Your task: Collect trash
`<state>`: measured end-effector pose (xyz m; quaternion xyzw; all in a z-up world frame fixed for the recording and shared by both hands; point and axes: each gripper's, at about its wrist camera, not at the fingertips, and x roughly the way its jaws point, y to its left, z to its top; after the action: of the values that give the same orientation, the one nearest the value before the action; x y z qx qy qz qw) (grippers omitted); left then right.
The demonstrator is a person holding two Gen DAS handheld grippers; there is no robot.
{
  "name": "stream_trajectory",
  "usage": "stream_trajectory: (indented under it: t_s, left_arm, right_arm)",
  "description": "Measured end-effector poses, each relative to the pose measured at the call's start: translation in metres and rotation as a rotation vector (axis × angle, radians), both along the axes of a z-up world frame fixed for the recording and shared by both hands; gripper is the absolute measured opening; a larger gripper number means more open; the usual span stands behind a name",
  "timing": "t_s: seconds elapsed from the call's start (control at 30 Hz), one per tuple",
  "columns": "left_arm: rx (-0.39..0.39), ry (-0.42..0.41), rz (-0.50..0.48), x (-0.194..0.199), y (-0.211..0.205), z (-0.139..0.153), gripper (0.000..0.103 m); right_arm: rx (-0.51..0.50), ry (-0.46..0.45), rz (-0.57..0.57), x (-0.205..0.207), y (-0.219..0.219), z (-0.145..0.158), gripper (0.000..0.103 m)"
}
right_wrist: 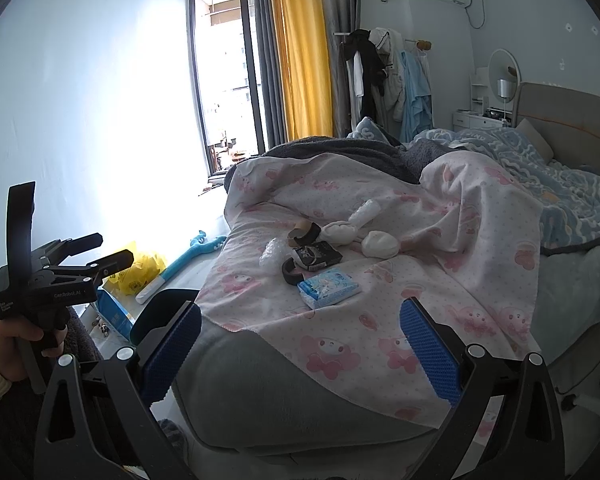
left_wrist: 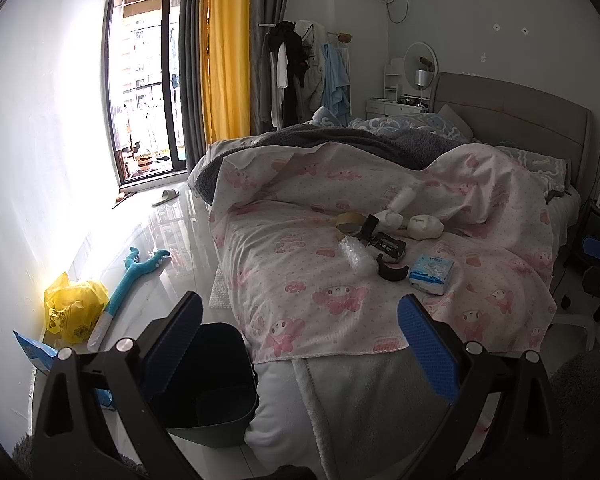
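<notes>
Trash lies on the pink bedspread (left_wrist: 320, 280): a blue tissue pack (left_wrist: 431, 274) (right_wrist: 329, 285), a black curved piece (left_wrist: 392, 271) (right_wrist: 292, 271), a dark packet (left_wrist: 388, 245) (right_wrist: 317, 256), clear bubble wrap (left_wrist: 354, 254) (right_wrist: 274, 254), a tape roll (left_wrist: 346, 222) (right_wrist: 302, 232) and white wads (left_wrist: 422, 227) (right_wrist: 380, 243). A dark bin (left_wrist: 212, 376) (right_wrist: 156, 312) stands on the floor at the bed's foot. My left gripper (left_wrist: 300, 344) is open and empty, above the bin and bed edge. My right gripper (right_wrist: 300, 352) is open and empty, short of the tissue pack.
On the floor by the left wall lie a yellow plastic bag (left_wrist: 74, 308) (right_wrist: 140, 270), a blue plush toy (left_wrist: 136, 276) (right_wrist: 192, 252) and a blue packet (left_wrist: 34, 350) (right_wrist: 114, 312). A slipper (left_wrist: 166, 197) lies near the window. The left hand-held gripper's body (right_wrist: 56, 276) shows at the right view's left.
</notes>
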<state>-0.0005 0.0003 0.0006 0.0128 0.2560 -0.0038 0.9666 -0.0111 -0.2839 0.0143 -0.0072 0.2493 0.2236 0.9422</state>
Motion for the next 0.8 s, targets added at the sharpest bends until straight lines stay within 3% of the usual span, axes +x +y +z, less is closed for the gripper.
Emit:
stream_trajectory:
  t_s: [0.8]
  left_arm:
    - [-0.001, 0.002, 0.0, -0.0006, 0.0012, -0.0003, 0.1]
  right_arm:
    - [-0.004, 0.002, 0.001, 0.0013, 0.002, -0.0015, 0.101]
